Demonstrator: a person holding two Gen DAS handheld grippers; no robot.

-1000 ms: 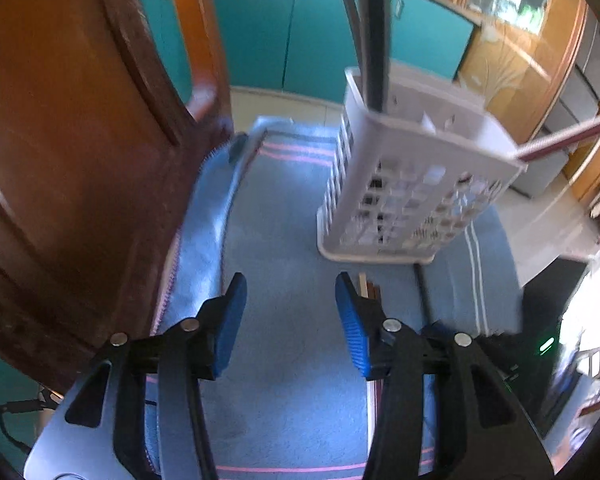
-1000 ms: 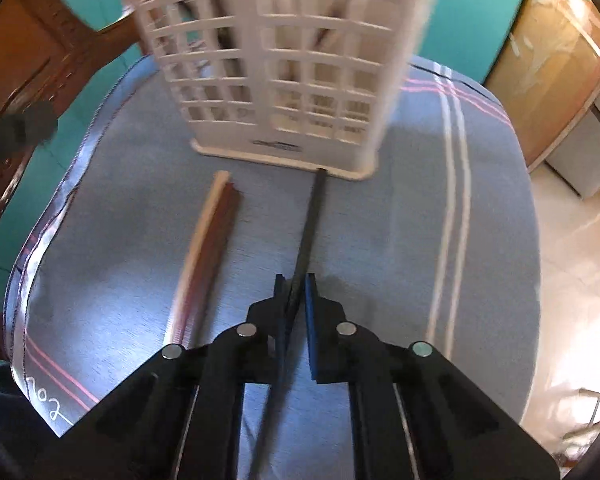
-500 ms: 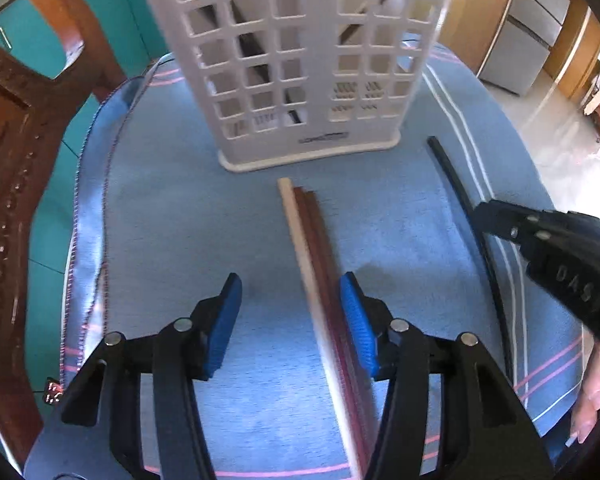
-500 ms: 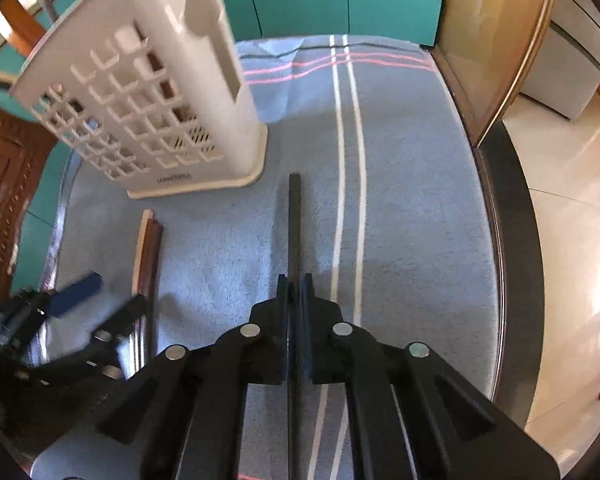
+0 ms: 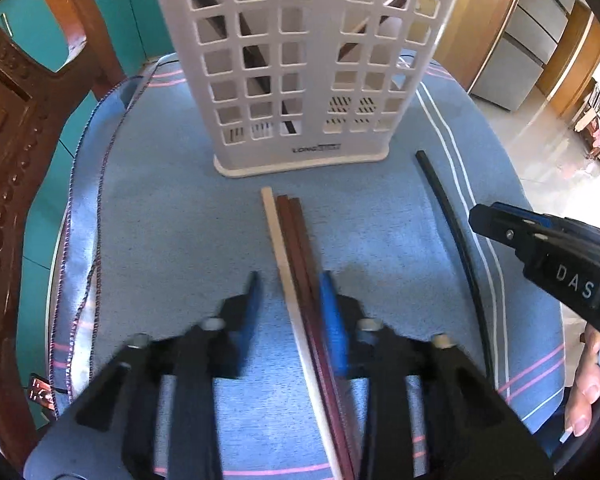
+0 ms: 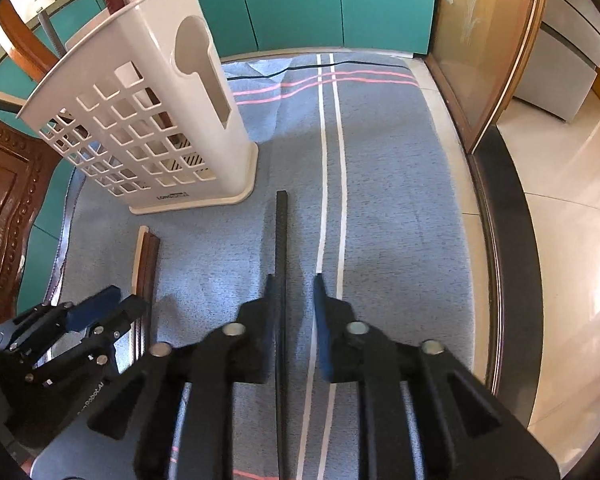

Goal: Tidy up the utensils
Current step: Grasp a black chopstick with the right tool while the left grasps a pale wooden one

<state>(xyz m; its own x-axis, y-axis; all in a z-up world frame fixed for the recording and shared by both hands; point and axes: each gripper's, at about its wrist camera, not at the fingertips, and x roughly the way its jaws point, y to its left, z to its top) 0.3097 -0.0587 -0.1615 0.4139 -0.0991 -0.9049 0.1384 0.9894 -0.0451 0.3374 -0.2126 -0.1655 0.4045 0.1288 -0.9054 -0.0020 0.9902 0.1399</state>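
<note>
Left wrist view, left to right: left claw [image 5: 288, 292], lower centre, parted around cream and brown chopsticks [image 5: 296, 256] lying on blue cloth [image 5: 160, 208]; white slotted holder [image 5: 300, 60], upper centre.

Right wrist view: right claw [image 6: 296, 296], narrowly parted around black chopstick [image 6: 282, 240], lying flat, centre.

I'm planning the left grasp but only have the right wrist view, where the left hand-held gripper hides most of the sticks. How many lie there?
Observer: Three, side by side: one pale stick and two brown sticks.
Operator: Are they between its fingers?
Observer: Yes. The left hand-held gripper is open around them, and they lie close to its right finger.
Operator: Is anything in the basket?
Observer: Through the basket grid, leaning sticks show in both halves.
</note>
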